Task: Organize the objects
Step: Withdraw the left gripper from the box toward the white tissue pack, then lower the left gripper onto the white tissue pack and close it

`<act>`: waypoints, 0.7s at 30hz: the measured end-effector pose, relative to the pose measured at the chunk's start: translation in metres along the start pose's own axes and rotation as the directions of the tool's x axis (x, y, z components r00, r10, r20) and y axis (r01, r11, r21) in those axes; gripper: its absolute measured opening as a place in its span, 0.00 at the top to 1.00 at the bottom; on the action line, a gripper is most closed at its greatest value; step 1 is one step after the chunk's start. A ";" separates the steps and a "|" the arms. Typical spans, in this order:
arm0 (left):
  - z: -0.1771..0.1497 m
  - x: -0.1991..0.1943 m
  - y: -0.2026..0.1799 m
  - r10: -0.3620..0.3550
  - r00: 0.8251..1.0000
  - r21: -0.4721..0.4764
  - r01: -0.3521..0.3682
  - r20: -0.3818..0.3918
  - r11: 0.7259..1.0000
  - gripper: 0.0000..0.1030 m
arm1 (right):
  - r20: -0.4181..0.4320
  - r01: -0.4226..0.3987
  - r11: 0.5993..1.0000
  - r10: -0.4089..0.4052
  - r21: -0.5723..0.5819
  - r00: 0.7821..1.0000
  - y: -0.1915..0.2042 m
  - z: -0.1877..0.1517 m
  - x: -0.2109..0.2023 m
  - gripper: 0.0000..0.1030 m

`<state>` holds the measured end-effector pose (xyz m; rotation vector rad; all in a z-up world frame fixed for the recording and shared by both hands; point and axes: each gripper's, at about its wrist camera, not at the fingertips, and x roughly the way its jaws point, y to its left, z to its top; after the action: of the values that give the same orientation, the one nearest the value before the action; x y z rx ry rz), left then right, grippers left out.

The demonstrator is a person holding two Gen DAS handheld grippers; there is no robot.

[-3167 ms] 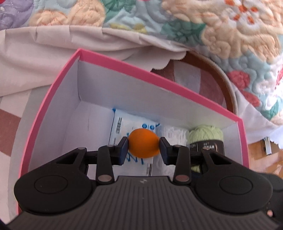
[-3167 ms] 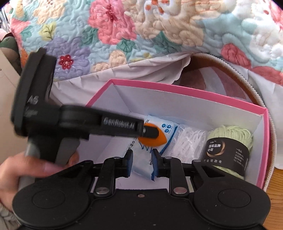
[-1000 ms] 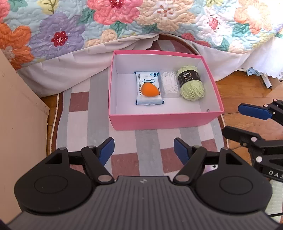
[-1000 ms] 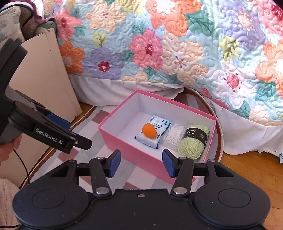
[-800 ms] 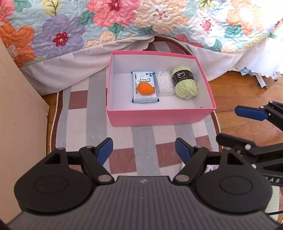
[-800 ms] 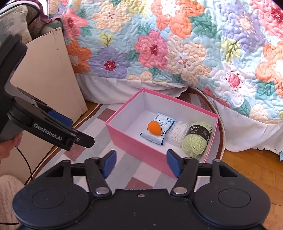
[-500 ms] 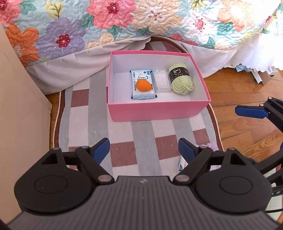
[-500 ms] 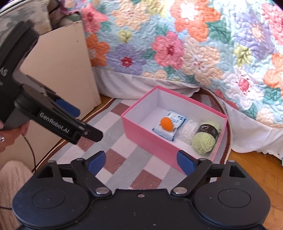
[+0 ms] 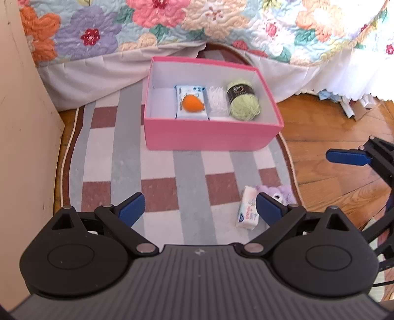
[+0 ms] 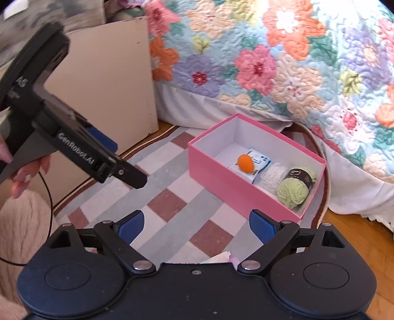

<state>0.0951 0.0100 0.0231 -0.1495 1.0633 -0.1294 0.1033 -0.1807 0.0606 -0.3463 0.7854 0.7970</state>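
A pink box (image 9: 211,137) stands on the rug and shows in the right wrist view too (image 10: 229,182). Inside lie an orange egg-shaped sponge (image 9: 193,103) on a blue-white wipes pack (image 9: 190,114), a white mesh bundle (image 9: 218,102) and a green yarn ball (image 9: 243,102). My left gripper (image 9: 200,208) is open and empty, well back from the box. My right gripper (image 10: 197,227) is open and empty. A small tissue pack (image 9: 247,211) and a purple plush toy (image 9: 280,192) lie on the rug by my left gripper's right finger.
A checked oval rug (image 9: 172,169) covers a wooden floor (image 9: 320,128). A floral quilt (image 9: 197,22) hangs over the bed behind the box. A beige cabinet panel (image 9: 22,123) stands at the left. Paper scraps (image 9: 349,103) lie far right.
Both grippers have pulled back and up from the box and opened wider. The orange sponge, held by my left gripper 3.2 s ago, now lies on the wipes pack.
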 end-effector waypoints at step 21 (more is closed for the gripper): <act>-0.050 0.073 -0.004 -0.097 0.989 -0.156 0.080 -0.109 0.985 0.05 | -0.087 -0.012 0.981 -0.005 -0.194 0.996 0.020 -0.057 0.052 0.08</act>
<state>0.0860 -0.0100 -0.0629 -0.3302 1.1829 -0.1391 0.0829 -0.1730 -0.0162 -0.5577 0.7918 0.8692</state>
